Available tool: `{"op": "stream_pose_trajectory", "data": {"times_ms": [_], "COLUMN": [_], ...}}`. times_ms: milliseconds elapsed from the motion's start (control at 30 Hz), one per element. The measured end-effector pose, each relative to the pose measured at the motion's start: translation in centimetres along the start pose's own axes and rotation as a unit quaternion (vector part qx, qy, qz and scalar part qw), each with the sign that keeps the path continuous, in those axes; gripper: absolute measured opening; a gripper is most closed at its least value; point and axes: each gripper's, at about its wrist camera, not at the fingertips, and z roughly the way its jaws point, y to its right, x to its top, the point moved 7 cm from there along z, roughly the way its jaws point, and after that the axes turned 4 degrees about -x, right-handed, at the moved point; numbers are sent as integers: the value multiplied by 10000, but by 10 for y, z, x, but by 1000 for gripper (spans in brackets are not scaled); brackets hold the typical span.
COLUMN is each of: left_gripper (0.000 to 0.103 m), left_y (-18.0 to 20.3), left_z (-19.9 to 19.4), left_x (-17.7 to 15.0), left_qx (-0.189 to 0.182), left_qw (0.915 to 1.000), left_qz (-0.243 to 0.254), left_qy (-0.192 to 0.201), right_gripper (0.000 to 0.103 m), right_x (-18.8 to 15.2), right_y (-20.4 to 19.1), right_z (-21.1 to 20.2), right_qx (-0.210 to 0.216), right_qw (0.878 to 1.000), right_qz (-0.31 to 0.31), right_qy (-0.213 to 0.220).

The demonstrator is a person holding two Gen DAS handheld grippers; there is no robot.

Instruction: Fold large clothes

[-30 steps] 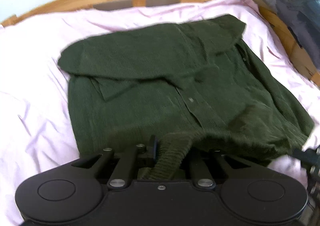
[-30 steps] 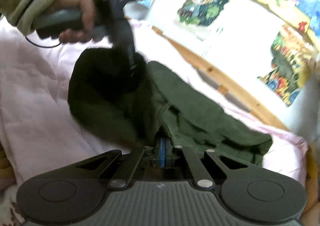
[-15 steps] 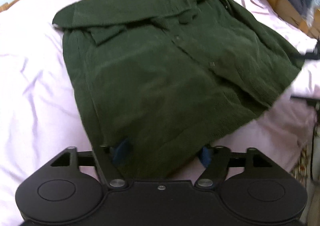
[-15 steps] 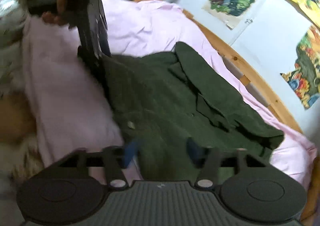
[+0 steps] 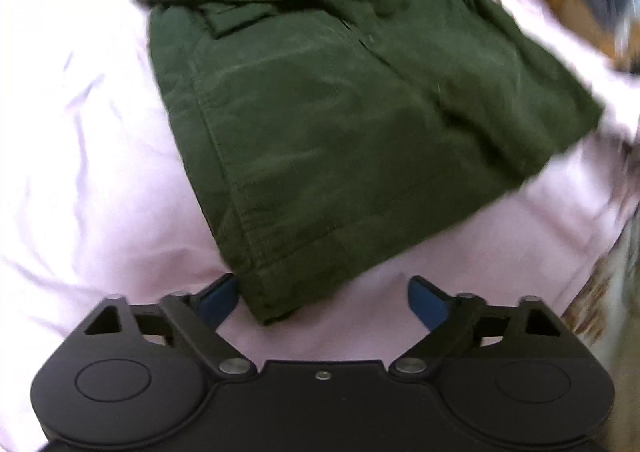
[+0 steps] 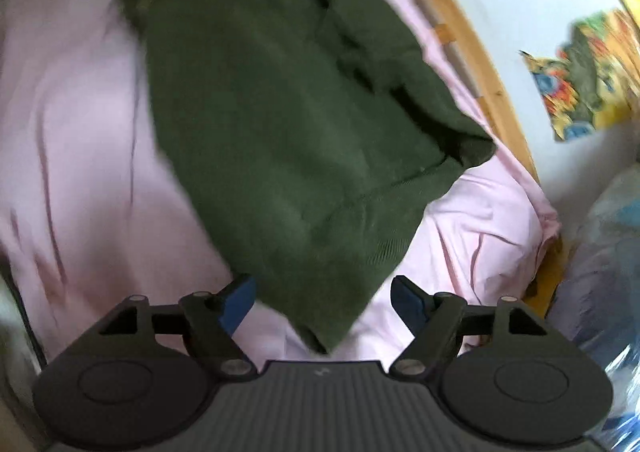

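A dark green corduroy shirt point(image 5: 344, 119) lies folded on the pink bed sheet point(image 5: 80, 155), collar at the far end. In the left wrist view its near hem corner lies between the blue pads of my left gripper point(image 5: 324, 298), whose jaws are opening wide and do not press the cloth. In the right wrist view the shirt point(image 6: 288, 123) lies flat, one corner reaching down between the pads of my right gripper point(image 6: 324, 298). Its jaws are opening too, clear of the fabric on both sides.
A wooden bed frame point(image 6: 472, 47) runs along the far edge of the sheet, with a white wall and a colourful poster point(image 6: 580, 87) behind it. A bluish plastic-wrapped bundle point(image 6: 600, 260) sits at the right of the bed.
Both grippers were shut on the shirt's hem a second ago. They lowered it onto the sheet, let go and opened wide. The shirt now lies flat, folded over itself.
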Motion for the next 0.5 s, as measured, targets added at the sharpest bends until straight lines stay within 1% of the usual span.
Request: {"op": "stream_pose_trajectory", "data": {"times_ms": [67, 133, 167, 233, 267, 333, 367, 400, 433, 467, 500], "left_gripper": [95, 95, 95, 87, 86, 81, 81, 80, 79, 78, 73], "left_y": [-9, -15, -17, -24, -28, -33, -34, -34, -34, -34, -35], "left_z": [-4, -4, -1, 5, 9, 17, 21, 23, 24, 25, 25], "left_x": [5, 8, 11, 14, 15, 15, 15, 15, 16, 16, 16], "left_qx": [-239, -323, -315, -353, -361, -275, -272, -270, -255, -243, -225], "left_qw": [9986, 9962, 9948, 9913, 9886, 9842, 9828, 9820, 9812, 9801, 9784], "left_qz": [-451, -777, -933, -1250, -1451, -1746, -1827, -1868, -1911, -1970, -2055], "left_qy": [132, 235, 257, 231, 185, 105, 72, 77, 76, 64, 66], "right_gripper": [79, 79, 78, 77, 76, 75, 73, 68, 64, 56, 44], "right_x": [-8, -9, -7, -3, -2, 2, 4, 6, 7, 6, 5], "right_y": [-7, -11, -11, -8, -6, -3, -4, -6, -11, -14, -15], "right_z": [7, 16, 21, 31, 32, 37, 40, 43, 39, 41, 43], "right_qx": [-104, -250, -328, -396, -402, -297, -235, -192, -147, -18, 138], "right_qw": [9992, 9984, 9984, 9989, 9990, 9990, 9992, 9995, 9996, 9997, 9996], "right_qz": [-392, -490, -440, -171, 8, 269, 263, 178, 142, 166, 226], "right_qy": [-30, 94, 123, 159, 180, 187, 186, 202, 198, 164, 118]}}
